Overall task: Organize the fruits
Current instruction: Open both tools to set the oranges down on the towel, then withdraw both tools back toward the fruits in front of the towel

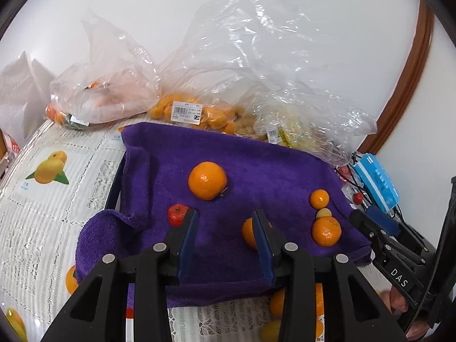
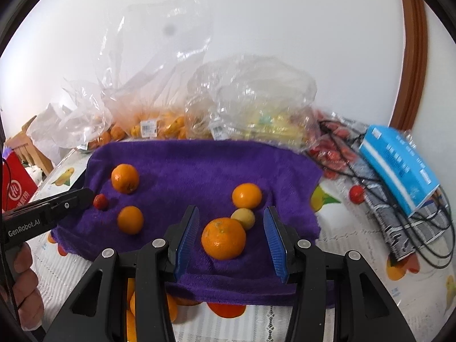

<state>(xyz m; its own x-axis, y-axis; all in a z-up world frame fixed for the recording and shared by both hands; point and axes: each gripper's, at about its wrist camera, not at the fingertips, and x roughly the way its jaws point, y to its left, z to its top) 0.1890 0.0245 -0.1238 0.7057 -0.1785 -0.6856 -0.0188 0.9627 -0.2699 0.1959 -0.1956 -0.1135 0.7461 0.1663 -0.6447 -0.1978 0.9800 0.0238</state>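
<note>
Your left tool (image 1: 225,228) is spread with nothing between its pads. Its right pad hides part of one orange (image 1: 249,233) on the purple towel (image 1: 270,171). Your right tool (image 2: 230,232) is spread too, and a big orange (image 2: 223,238) sits on the towel between its pads, not pinched.

A small yellow fruit (image 2: 243,218) touches that orange, with another orange (image 2: 246,195) just behind it. One more orange (image 2: 124,178) and a little red fruit (image 2: 100,201) lie on the towel's left side.

The clear bags (image 1: 199,85) at the back are crinkly, so the fruit inside is hard to make out. Their white labels (image 1: 186,113) are too small to read. The blue box (image 2: 399,165) is blurry, and so is its writing.

You can read "DAS" on the right tool and "GenRobot.AI" on the left one. The towel covers part of the table (image 1: 57,213).
</note>
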